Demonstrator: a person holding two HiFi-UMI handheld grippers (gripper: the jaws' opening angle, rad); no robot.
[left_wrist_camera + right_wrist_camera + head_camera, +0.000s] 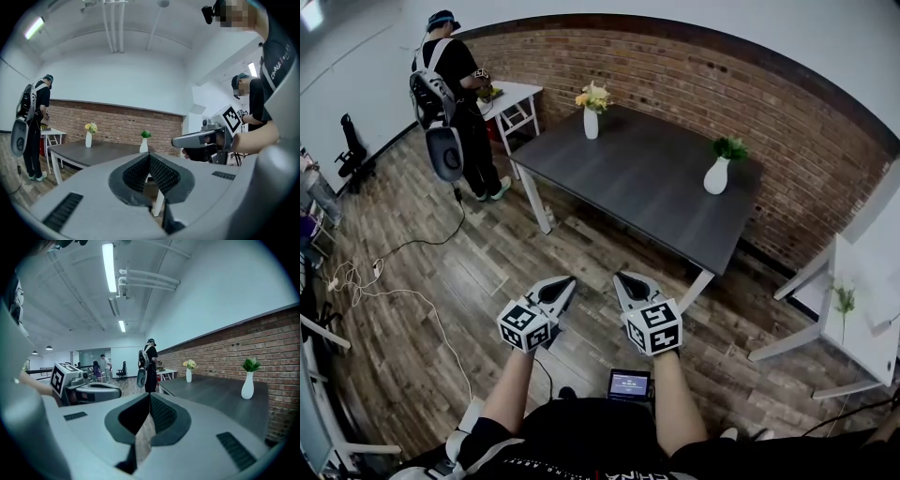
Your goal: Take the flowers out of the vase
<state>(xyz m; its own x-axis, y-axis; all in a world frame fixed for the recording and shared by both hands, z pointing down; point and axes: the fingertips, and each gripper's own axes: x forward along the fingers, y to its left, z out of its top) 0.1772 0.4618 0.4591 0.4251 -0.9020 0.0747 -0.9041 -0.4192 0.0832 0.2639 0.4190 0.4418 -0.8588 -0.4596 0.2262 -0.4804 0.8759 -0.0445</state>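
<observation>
A dark grey table (647, 183) stands by the brick wall. On its far left corner a white vase holds yellow flowers (592, 97). A second white vase with a green plant (719, 169) stands near its right end. Both vases also show in the left gripper view, the yellow flowers (90, 128) at the left and the green plant (145, 135) at the middle. My left gripper (566, 283) and right gripper (624, 279) hover side by side over the wooden floor, well short of the table. Both are shut and hold nothing.
A person with a backpack (450, 89) stands at a small white table (514, 95) at the back left. A white table (867, 309) with a green sprig (844, 300) is at the right. Cables (366, 277) lie on the floor at the left.
</observation>
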